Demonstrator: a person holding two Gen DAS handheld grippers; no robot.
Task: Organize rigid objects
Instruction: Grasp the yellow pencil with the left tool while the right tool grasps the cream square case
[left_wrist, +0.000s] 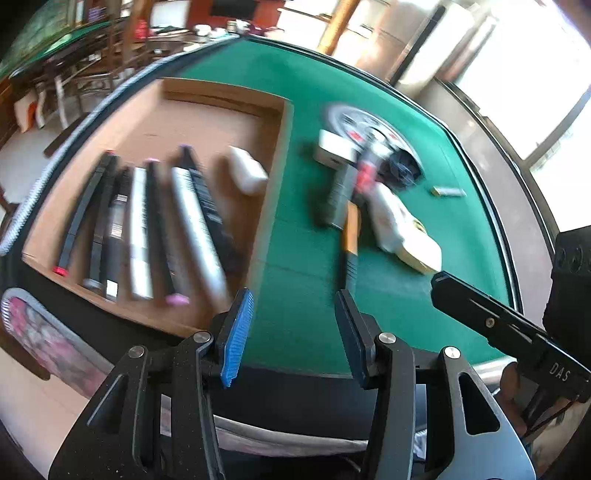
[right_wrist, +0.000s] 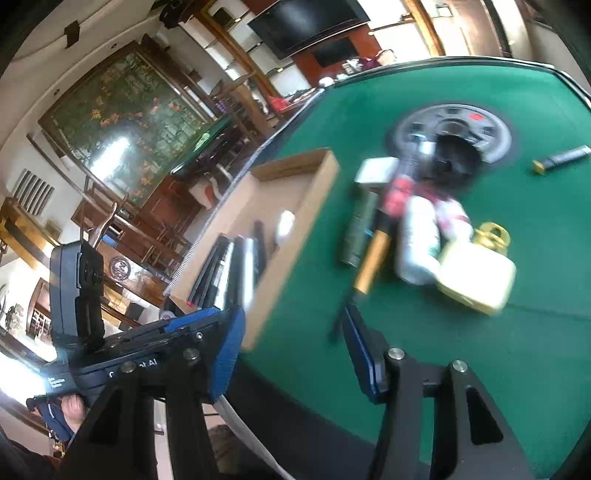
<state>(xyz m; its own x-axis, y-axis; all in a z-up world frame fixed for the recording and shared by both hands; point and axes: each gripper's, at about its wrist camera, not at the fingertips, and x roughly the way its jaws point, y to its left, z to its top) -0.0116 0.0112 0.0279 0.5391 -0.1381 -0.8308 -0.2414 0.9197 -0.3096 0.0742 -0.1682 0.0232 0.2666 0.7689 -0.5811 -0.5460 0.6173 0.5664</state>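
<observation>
1. My left gripper (left_wrist: 293, 332) hangs over the near edge of the green table (left_wrist: 369, 92), jaws wide, nothing between the blue pads (left_wrist: 236, 332).
2. My right gripper (right_wrist: 291, 354) is wide too and grips nothing; only green felt shows in its gap.
3. In the left wrist view, the cardboard tray (left_wrist: 221, 99) sits at 10 o'clock from my left gripper. A row of long remotes (left_wrist: 147, 221) lies side by side in it, with a white block (left_wrist: 247, 168) at the far right corner.
4. At 1 o'clock, outside the tray, a loose pile (left_wrist: 369, 192) rests on the felt: a grey remote, an orange-handled tool, a white bottle and a pale yellow box, touching one another. Blur hides finer detail.
5. The pile's far end overlaps the round centre panel (left_wrist: 369, 125) of the table.
6. A small gold-and-dark stick (left_wrist: 448, 191) lies alone at 2 o'clock, apart from the pile.
7. In the right wrist view, my left gripper's body (right_wrist: 147, 343) shows at 9 o'clock, beside the tray's near corner.
</observation>
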